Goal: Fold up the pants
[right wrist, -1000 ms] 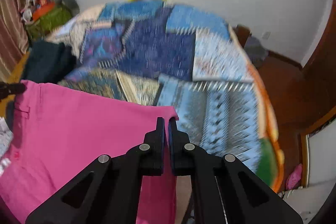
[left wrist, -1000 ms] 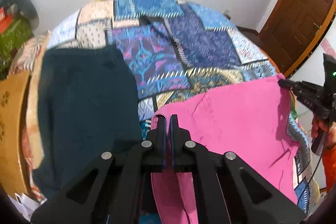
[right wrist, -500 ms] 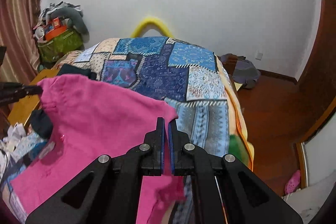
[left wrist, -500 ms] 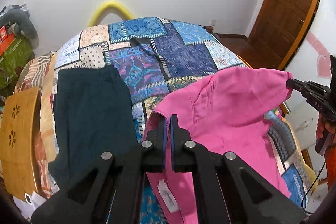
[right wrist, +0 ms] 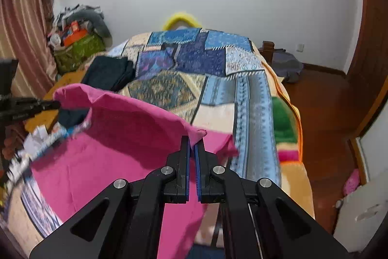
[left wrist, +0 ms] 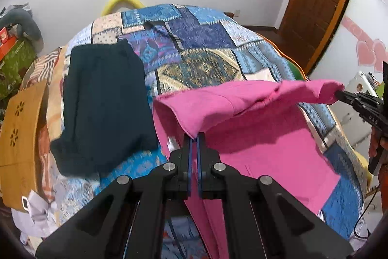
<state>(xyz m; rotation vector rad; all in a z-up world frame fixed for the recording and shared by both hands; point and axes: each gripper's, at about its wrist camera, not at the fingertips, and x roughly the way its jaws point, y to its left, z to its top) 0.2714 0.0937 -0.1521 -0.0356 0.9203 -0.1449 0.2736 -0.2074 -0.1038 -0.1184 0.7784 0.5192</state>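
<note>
Pink pants (left wrist: 254,147) | left tongs (left wrist: 194,137) clamped | right tongs (right wrist: 192,142) clamped

left gripper (left wrist: 194,137) clamped on pink pants (left wrist: 254,128) edge | right gripper (left wrist: 339,95) pinching far corner, fabric lifted between | dark green garment (left wrist: 101,101) flat on patchwork quilt (left wrist: 206,40)

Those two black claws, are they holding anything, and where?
Both hold the pink pants: the left gripper and the right gripper each pinch one end of the same lifted edge.
</note>
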